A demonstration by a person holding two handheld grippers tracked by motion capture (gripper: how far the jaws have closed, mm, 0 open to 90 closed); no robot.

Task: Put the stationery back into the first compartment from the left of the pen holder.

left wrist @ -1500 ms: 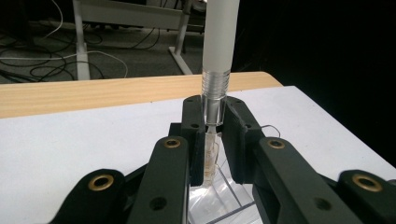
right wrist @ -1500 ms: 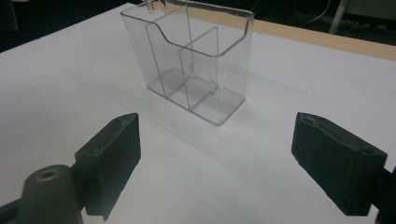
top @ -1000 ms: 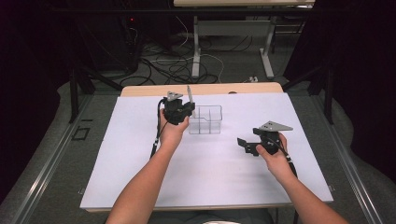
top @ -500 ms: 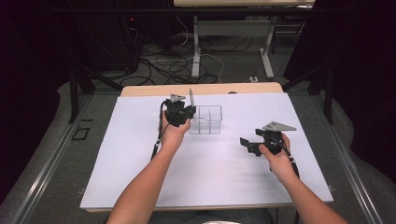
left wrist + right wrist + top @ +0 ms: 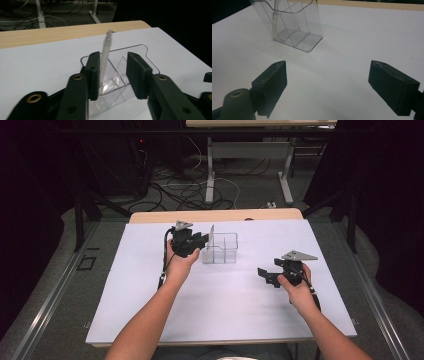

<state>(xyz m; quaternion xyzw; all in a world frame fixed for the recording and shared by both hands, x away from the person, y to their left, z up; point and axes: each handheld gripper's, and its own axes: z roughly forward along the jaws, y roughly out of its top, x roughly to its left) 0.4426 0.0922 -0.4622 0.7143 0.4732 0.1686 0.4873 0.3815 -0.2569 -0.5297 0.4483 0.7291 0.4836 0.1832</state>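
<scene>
My left gripper (image 5: pixel 110 75): part open, white stick (image 5: pixel 105 60) between jaws, leaning in clear divided container (image 5: pixel 140 53).
My right gripper (image 5: pixel 327 85): wide open, empty.

No legible text or labels anywhere

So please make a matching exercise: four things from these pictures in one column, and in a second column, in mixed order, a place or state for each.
Things:
1. pen
2. organizer
3. left gripper
4. right gripper

Places or states:
A. jaws wide apart over bare white table, nothing between them
B. clear, divided into compartments, standing on the table
C. white, leaning upright in a compartment
D. jaws open at the clear box, either side of the white stick

Pairs: 1-C, 2-B, 3-D, 4-A
</scene>
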